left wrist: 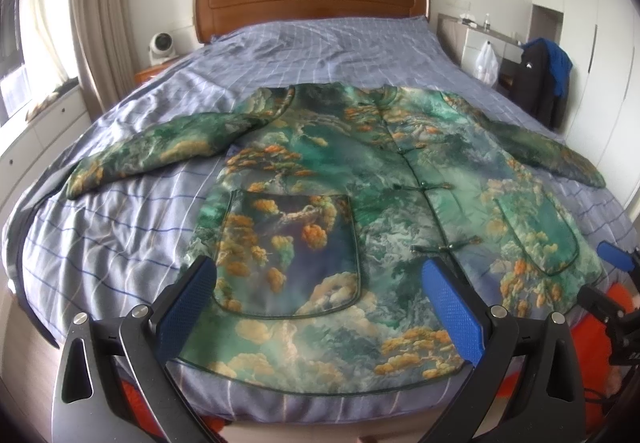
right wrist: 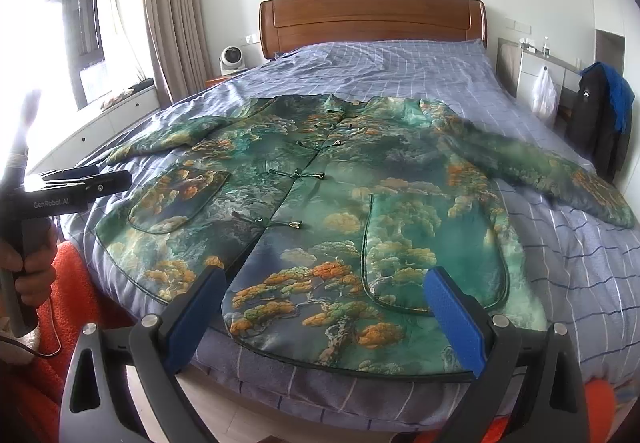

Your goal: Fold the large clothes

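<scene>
While both grippers, left gripper (left wrist: 320, 307) and right gripper (right wrist: 326, 319), gape empty at lower frame, padded jacket (left wrist: 360, 203) looks soft, bulky, slippery-faced; pinch hem corners.

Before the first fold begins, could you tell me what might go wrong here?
1. The jacket looks slick and padded, so the open jaws of either gripper may slip or catch only its top layer.
2. Its hem lies at the bed edge; a tug could slide it off.
3. Its knot buttons may snag or bulk a fold.
</scene>
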Tool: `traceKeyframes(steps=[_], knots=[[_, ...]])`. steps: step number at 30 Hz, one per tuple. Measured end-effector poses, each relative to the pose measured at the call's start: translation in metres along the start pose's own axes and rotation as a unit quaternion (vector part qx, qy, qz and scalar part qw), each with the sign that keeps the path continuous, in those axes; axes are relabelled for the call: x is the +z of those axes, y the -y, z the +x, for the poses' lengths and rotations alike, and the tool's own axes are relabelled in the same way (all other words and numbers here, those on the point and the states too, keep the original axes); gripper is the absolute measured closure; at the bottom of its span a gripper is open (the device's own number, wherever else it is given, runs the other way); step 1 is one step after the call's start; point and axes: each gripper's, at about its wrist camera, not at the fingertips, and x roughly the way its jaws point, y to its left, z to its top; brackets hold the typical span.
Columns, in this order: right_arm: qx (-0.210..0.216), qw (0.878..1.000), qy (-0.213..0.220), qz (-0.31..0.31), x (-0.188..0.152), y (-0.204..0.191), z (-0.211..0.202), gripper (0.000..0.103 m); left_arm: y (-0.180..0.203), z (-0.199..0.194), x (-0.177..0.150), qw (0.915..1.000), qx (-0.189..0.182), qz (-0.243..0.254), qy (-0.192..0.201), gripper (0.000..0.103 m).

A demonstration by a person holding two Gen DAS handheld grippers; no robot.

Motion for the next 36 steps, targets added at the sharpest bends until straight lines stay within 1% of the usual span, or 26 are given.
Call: traceKeyframes(steps=[24,28,30,32,34,35,36], knots=[[0.012,1.0,-0.005,0.005,-0.003,0.0,0.001,0.004,-0.004,0.002,-0.002,0.9999,0.009,0.004,-0.007,0.001],[0.014,1.0,-0.02,0.014,-0.005,0.012,0.008,0.004,-0.004,0.003,-0.001,0.9999,0.011,0.006,-0.009,0.001],[0.008,0.999,-0.018,0.028,0.0,0.035,0.009,0.004,-0.005,0.002,0.0,0.9999,0.013,0.008,-0.005,0.001],[-0.015,0.999,-0.001,0.047,0.013,0.079,0.006,0.004,-0.007,0.0,-0.001,0.9998,0.018,0.01,-0.001,0.001],[-0.059,0.994,0.016,0.093,0.027,0.148,0.006,0.004,-0.011,0.0,-0.001,0.9997,0.024,0.006,-0.001,0.001],[-0.07,0.99,0.02,0.123,0.03,0.179,0.007,0.004,-0.012,0.0,-0.001,0.9997,0.025,0.003,-0.002,0.001],[-0.078,0.982,0.021,0.171,0.033,0.22,0.009,0.004,-0.014,0.001,-0.001,0.9996,0.026,-0.002,-0.004,0.001]])
